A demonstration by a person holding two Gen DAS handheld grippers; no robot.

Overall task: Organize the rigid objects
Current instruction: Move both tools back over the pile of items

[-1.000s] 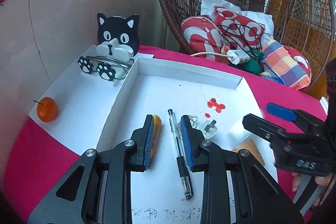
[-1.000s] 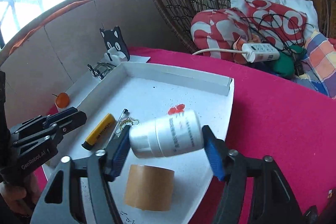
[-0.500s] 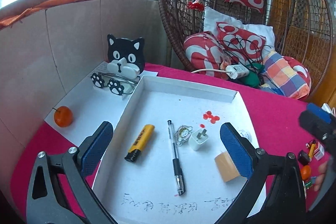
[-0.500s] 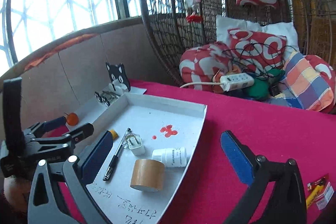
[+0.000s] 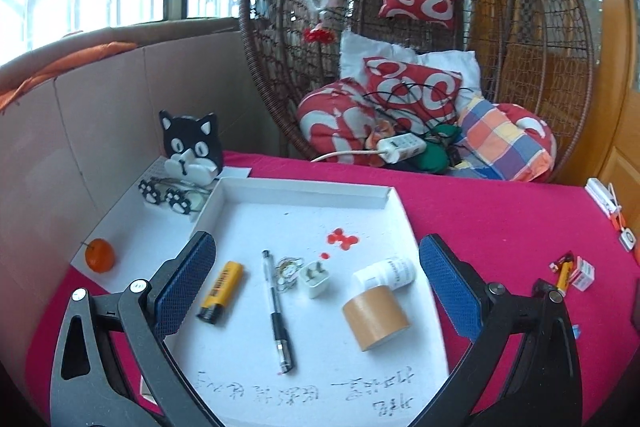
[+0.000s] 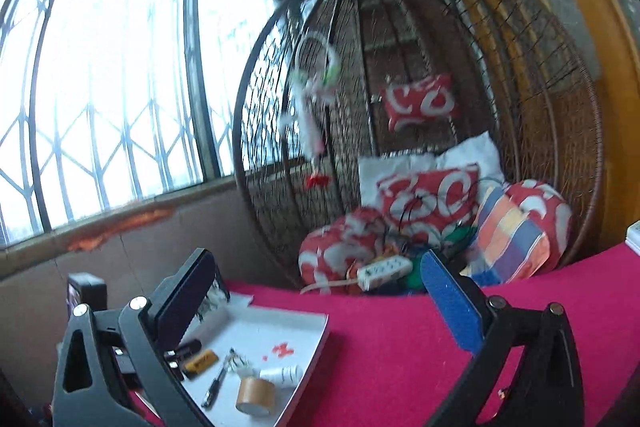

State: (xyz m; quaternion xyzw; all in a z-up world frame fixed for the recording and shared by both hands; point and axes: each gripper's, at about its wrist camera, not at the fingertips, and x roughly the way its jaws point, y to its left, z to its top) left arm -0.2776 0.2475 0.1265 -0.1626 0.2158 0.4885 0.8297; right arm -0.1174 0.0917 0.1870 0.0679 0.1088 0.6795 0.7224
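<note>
Your left gripper (image 5: 316, 283) hangs above the white tray (image 5: 304, 187) with its jaws spread wide and nothing between them. Your right gripper (image 6: 320, 303) is likewise spread wide and empty, raised well above the red tablecloth (image 6: 400, 347) and tilted up toward the wicker chair (image 6: 520, 67), with the tray low to its left.

Everything sits inside the tray. The yellow lighter (image 5: 221, 291) lies nearest the tray's left wall. The black pen (image 5: 277, 311) lies just right of it, running front to back. The white plug adapter (image 5: 315, 279) rests near the tray's middle, touching a small keychain charm (image 5: 287, 269). The white bottle (image 5: 386, 273) lies on its side toward the tray's right edge, and the brown tape roll (image 5: 375, 317) sits just in front of it, touching or nearly so.

Left of the tray, the cat stand (image 5: 192, 151) and a small orange (image 5: 100, 255) sit on white paper.
</note>
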